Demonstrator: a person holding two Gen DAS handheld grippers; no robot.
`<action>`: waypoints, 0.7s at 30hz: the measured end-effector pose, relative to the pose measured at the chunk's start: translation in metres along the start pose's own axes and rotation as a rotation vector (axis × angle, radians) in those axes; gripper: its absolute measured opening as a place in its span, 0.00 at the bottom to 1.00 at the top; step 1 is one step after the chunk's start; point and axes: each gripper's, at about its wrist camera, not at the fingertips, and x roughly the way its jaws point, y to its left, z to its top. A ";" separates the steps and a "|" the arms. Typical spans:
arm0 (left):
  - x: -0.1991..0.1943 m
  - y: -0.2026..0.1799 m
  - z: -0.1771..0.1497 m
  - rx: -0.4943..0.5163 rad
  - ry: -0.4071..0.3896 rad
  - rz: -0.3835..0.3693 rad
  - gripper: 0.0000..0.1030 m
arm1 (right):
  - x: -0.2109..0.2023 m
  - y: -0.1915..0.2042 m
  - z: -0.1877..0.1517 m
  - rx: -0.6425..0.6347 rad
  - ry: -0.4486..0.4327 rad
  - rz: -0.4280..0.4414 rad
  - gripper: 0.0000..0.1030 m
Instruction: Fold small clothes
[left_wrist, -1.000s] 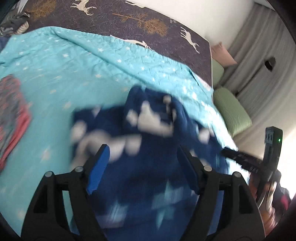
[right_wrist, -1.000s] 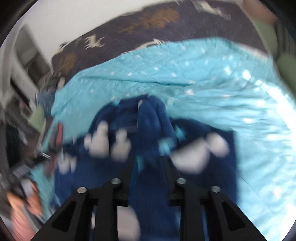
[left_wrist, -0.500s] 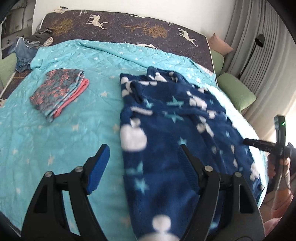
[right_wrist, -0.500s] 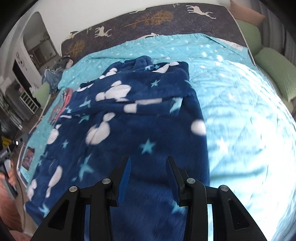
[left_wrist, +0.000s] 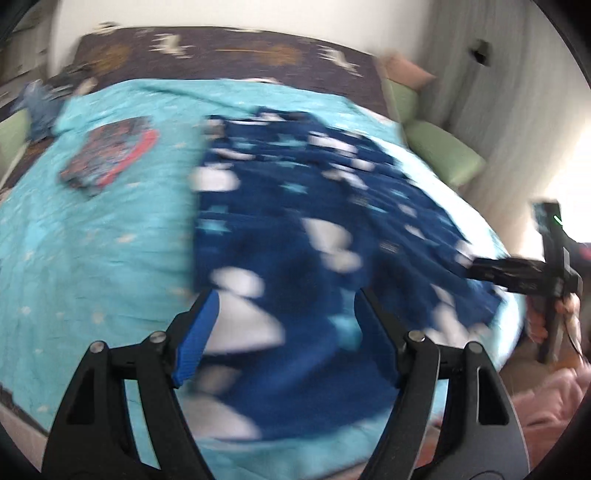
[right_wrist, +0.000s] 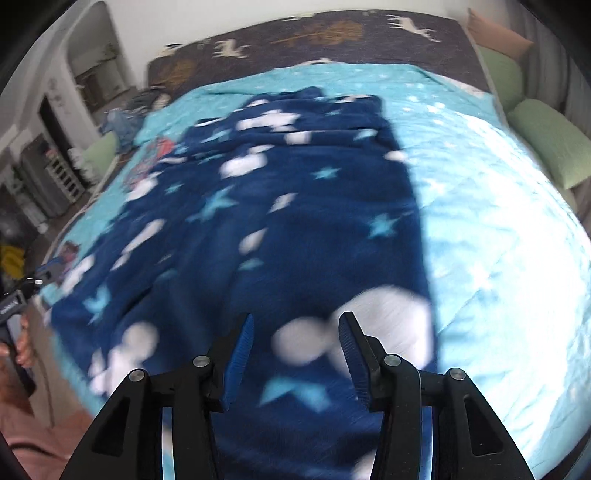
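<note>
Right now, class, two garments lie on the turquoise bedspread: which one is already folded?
The small red-and-grey patterned garment, a compact stack beside the navy one. The navy star-print fleece is spread out flat beneath both open grippers.

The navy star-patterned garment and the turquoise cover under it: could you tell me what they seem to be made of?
The navy star-patterned garment looks like thick matte fleece, soft and plush, though blur hides the pile. The turquoise cover looks like thin quilted fabric, with stitch lines and fine puckers.

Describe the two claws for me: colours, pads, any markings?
Both are matte black plastic. The left claw and right claw have angular fingers with triangular cut-outs, silver pivot bolts and ribbed blue pads. A green light glows on the right one's body.
</note>
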 end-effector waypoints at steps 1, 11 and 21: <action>0.001 -0.011 -0.001 0.033 0.011 -0.042 0.74 | -0.002 0.009 -0.003 -0.022 0.002 0.025 0.47; 0.048 -0.087 -0.032 0.226 0.165 -0.196 0.74 | 0.004 0.062 -0.026 -0.188 0.024 0.135 0.48; 0.054 -0.056 -0.015 0.010 0.129 -0.203 0.03 | -0.005 0.078 -0.047 -0.316 0.008 0.142 0.55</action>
